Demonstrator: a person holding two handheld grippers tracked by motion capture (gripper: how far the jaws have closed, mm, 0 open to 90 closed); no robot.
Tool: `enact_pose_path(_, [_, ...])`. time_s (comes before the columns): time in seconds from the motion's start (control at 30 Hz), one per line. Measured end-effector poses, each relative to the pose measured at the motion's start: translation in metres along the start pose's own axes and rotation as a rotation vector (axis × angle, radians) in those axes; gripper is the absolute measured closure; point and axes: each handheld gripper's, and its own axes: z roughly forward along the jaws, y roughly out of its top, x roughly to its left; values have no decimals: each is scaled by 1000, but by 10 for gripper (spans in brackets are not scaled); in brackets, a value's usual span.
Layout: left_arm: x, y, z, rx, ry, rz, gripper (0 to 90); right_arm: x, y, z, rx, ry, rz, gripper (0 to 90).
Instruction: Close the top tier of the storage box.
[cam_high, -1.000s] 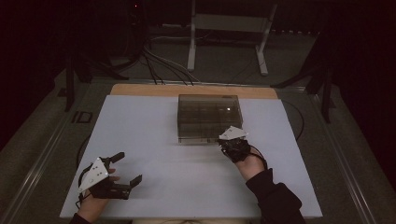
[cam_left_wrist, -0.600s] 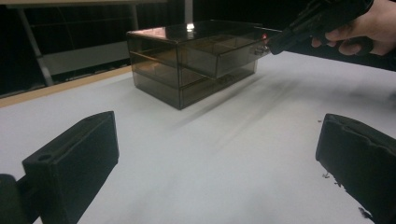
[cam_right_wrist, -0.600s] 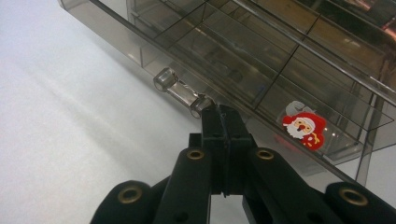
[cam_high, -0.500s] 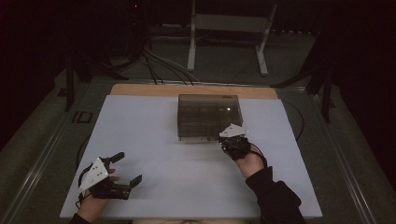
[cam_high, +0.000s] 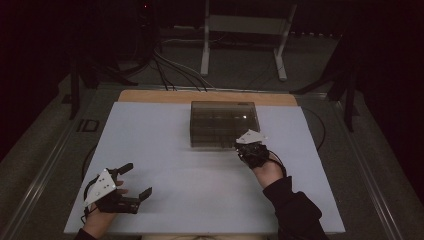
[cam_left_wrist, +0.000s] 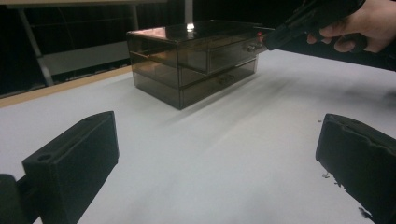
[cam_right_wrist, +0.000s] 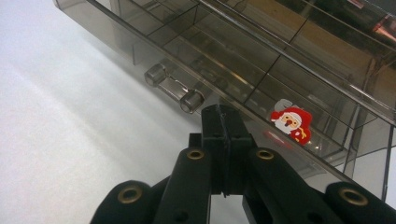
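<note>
A smoky see-through drawer box (cam_high: 223, 121) stands at the back middle of the white table (cam_high: 165, 140). My right gripper (cam_high: 240, 147) is shut, its tips at the box's front face. In the right gripper view the shut jaws (cam_right_wrist: 222, 113) sit just right of a clear bar handle (cam_right_wrist: 173, 87) on a drawer front, with nothing between them. A small red and white Santa figure (cam_right_wrist: 292, 122) shows through the drawer front beside the tips. My left gripper (cam_high: 136, 180) rests open at the table's near left, nothing between its jaws. The left gripper view shows the box (cam_left_wrist: 196, 60) and the right gripper (cam_left_wrist: 280, 35) touching it.
A wooden strip (cam_high: 200, 96) runs along the table's far edge. Behind it are cables (cam_high: 172, 65) on the floor and a white metal stand (cam_high: 245, 30). Bare white tabletop lies between my two grippers.
</note>
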Motion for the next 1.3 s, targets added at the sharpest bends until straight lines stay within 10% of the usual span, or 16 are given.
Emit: enact_pose_path(1.3, [0,0,0,2,-1,-2,2,-10,9,12,14,-18,15,900])
